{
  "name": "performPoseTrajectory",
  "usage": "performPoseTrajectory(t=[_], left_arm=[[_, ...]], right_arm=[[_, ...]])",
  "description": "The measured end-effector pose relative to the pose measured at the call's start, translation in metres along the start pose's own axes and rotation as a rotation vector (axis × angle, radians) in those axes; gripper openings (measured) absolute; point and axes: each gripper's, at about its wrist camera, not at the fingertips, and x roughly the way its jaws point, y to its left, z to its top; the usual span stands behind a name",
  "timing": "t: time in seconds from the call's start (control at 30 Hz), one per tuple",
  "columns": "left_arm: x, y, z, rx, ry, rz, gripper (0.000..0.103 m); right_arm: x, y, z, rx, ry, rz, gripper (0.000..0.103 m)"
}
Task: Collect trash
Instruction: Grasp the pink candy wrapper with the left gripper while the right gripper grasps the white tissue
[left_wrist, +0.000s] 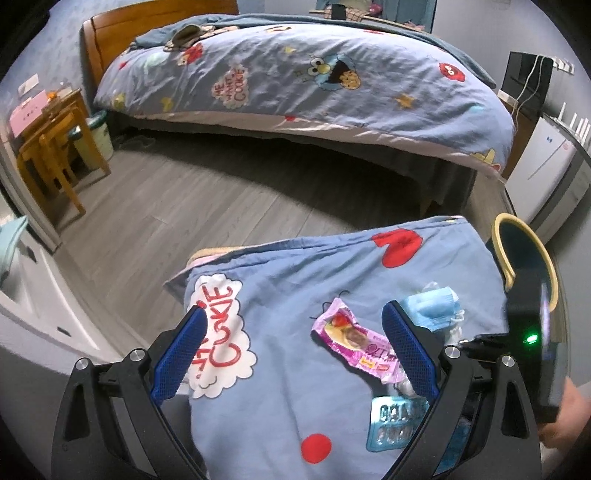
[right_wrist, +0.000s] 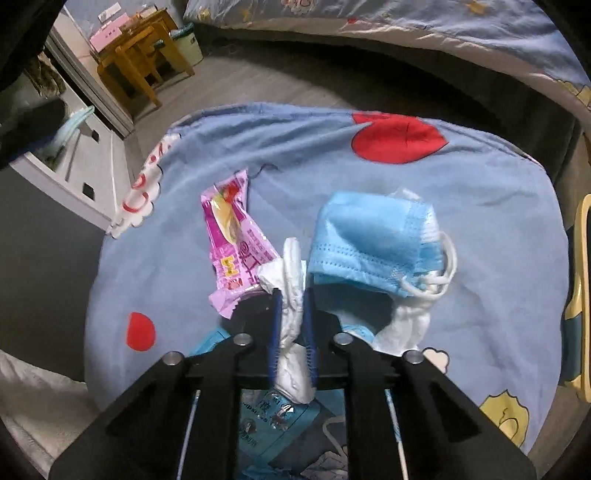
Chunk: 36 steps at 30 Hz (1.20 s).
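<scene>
Trash lies on a blue cartoon-print cushion (left_wrist: 295, 295). A pink snack wrapper (left_wrist: 354, 339) lies between the fingers of my open left gripper (left_wrist: 295, 350), nearer its right finger. A blue face mask (left_wrist: 432, 310) lies beyond that finger and a blister pack (left_wrist: 391, 424) below it. My right gripper (right_wrist: 292, 291) is shut on a crumpled white tissue (right_wrist: 291, 332), just above the cushion (right_wrist: 332, 166). In the right wrist view the pink wrapper (right_wrist: 236, 243) is to its left, the blue mask (right_wrist: 376, 243) to its right, and a blue packet (right_wrist: 266, 424) under it.
A bed with a matching duvet (left_wrist: 295, 85) stands across the grey wood floor (left_wrist: 184, 206). A wooden desk and chair (left_wrist: 48, 147) and a white bin (left_wrist: 99, 133) are far left. A yellow-rimmed container (left_wrist: 524, 258) sits right of the cushion, next to a white fridge (left_wrist: 546, 162).
</scene>
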Motion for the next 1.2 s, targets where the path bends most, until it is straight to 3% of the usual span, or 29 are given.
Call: performPoseTrajectory(t=[0.2, 0.4, 0.6, 1.0, 1.07, 1.13, 1.2], left_arm=[[0.018, -0.007, -0.002, -0.003, 0.038, 0.027, 0.095], [0.045, -0.022, -0.009, -0.022, 0.082, 0.050, 0.095], [0.077, -0.051, -0.023, 0.039, 0.126, 0.082, 0.095], [0.121, -0.063, -0.039, -0.034, 0.228, 0.074, 0.092], [0.126, -0.065, -0.041, -0.023, 0.247, 0.070, 0.082], [0.129, -0.066, -0.042, -0.011, 0.270, 0.057, 0.059], [0.128, -0.068, -0.042, 0.013, 0.266, 0.062, 0.052]], right_arm=[[-0.041, -0.019, 0.010, 0.073, -0.074, 0.033, 0.008], [-0.090, -0.052, 0.022, 0.139, -0.184, -0.035, 0.008], [-0.124, -0.079, 0.031, 0.208, -0.276, -0.020, 0.008], [-0.137, -0.101, 0.035, 0.243, -0.307, 0.001, 0.008], [-0.139, -0.105, 0.035, 0.251, -0.311, 0.002, 0.008], [-0.141, -0.107, 0.035, 0.256, -0.315, 0.001, 0.008], [-0.142, -0.108, 0.035, 0.259, -0.319, -0.001, 0.008]])
